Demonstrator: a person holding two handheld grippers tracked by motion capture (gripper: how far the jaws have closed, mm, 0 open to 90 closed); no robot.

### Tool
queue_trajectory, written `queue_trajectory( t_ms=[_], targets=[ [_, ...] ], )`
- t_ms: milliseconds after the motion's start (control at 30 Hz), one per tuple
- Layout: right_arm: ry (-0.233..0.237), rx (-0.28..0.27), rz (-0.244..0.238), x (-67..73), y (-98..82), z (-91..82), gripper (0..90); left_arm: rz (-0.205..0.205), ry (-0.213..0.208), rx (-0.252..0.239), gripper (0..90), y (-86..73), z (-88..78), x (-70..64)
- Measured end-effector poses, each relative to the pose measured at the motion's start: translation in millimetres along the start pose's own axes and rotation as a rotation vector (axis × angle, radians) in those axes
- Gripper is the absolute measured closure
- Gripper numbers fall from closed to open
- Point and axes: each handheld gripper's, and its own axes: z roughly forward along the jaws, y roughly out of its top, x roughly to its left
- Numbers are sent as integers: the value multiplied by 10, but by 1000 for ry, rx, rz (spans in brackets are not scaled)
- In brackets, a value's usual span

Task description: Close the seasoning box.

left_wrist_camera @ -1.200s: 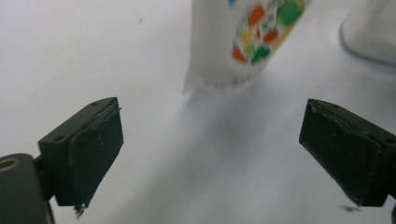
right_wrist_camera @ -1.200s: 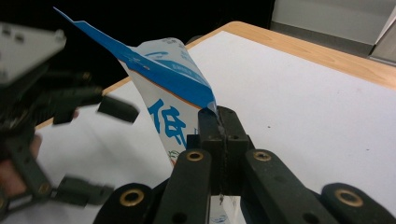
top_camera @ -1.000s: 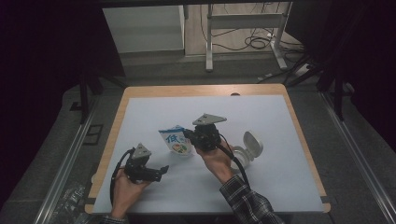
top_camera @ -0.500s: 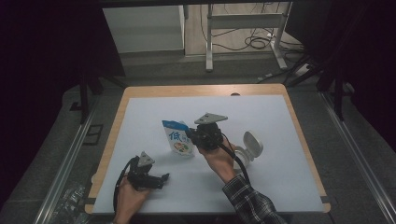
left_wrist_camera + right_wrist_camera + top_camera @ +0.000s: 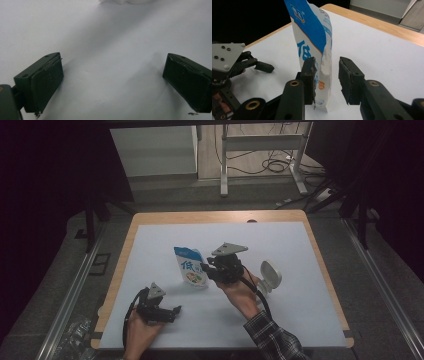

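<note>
The pouch (image 5: 313, 47) stands upright near the middle of the tabletop (image 5: 150, 250), its long axis vertical, its sealed top edge up and its flat bottom on the white sheet. In the high view its printed face (image 5: 190, 266) turns toward me. My right gripper (image 5: 326, 80) sits level at the pouch's lower half, with the pouch between the jaws. They have just been opening: one pad lies against the pouch, the other stands off it with a gap. A white round thing (image 5: 270, 274) lies just to the right of my right hand. My left gripper (image 5: 172, 311) rests well apart, near the front left edge, jaws wide apart over bare sheet.
</note>
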Motion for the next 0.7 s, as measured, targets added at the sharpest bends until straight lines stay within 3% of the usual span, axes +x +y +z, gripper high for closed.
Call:
queue_trajectory(
  t_ms=[333, 533, 700],
  targets=[
    [-27, -1, -15, 5, -89, -261, 560, 0, 1, -3, 31, -2, 2, 0],
    [20, 13, 0, -29, -193, -412, 497, -3, 0, -1, 31, -2, 0, -3],
    [39, 9, -8, -44, -271, -504, 494, -3, 0, -1, 31, -3, 0, -3]
  ],
)
